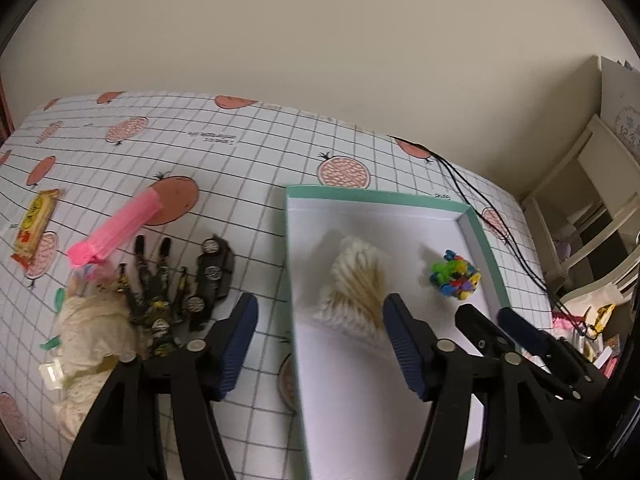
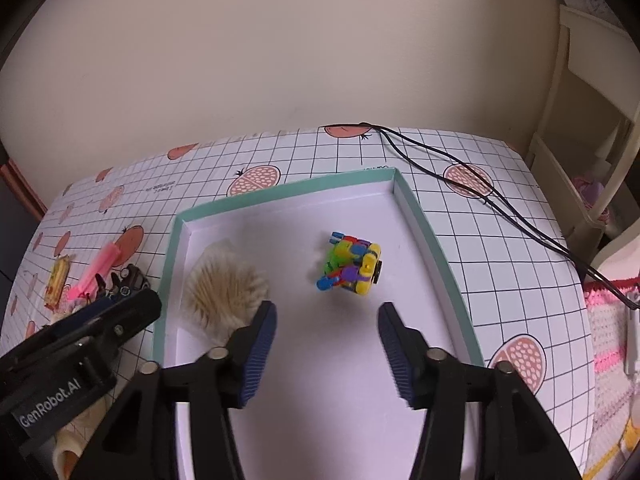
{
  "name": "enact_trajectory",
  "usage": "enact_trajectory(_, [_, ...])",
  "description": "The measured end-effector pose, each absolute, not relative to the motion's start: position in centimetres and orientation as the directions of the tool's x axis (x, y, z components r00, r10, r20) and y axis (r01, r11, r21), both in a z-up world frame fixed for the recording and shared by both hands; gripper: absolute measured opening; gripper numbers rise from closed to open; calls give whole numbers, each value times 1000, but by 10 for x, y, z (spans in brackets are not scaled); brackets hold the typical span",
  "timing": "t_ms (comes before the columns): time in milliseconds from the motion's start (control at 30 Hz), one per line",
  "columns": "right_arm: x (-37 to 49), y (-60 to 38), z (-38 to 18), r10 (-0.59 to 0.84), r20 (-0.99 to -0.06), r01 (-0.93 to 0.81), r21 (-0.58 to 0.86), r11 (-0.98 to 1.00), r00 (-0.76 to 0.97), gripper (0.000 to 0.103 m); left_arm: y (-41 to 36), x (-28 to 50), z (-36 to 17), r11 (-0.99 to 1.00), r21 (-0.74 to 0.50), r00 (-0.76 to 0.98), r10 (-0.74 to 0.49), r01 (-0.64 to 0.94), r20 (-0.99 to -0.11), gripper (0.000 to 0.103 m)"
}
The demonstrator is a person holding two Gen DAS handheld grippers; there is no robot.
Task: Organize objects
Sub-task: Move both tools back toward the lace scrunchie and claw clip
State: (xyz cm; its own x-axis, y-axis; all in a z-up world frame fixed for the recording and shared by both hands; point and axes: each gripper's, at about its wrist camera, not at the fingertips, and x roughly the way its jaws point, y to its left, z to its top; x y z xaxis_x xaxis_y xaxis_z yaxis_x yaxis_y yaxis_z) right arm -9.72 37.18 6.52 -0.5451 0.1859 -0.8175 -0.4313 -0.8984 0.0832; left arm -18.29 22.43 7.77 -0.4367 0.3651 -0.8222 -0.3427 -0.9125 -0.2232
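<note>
Both jaws open, empty, over the tray. Block toy just ahead of right jaws; cotton swabs between left jaws.

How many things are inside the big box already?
2. A fluffy cream bundle lies toward the box's left side, and a colourful block toy sits toward the right. The grippers cover the near part of the box, so something could be hidden there.

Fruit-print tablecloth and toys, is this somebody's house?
Probably a home. The grid tablecloth with fruit prints, the cream wooden shelf and the colourful plastic block toy in the teal-rimmed white box suggest it.
</note>
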Motion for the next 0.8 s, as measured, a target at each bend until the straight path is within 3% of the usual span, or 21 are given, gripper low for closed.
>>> enact_trajectory(67, [-95,371,65,182,-818,-425,83,-901,-546,65,219,-180,79,-921,-204,-450,345,-332,-824,83])
enact_trajectory(267, [-88,370,60,180,-824,-444,94,-891,-537,82,205,-176,79,-937,-185,-470,312,-296,-826,100])
enact_trajectory(367, [-87,367,60,185,-824,-437,83,-896,-535,93,195,-175,81,-944,-179,-488,299,-278,-820,102])
enact_trajectory(567, [-86,366,61,177,-821,-437,96,-894,-543,103,177,-172,85,-950,-187,-500,292,-250,-815,103])
enact_trajectory(800, [-85,363,67,189,-811,-442,93,-892,-554,103,157,-171,94,-953,-209,-523,296,-220,-799,103])
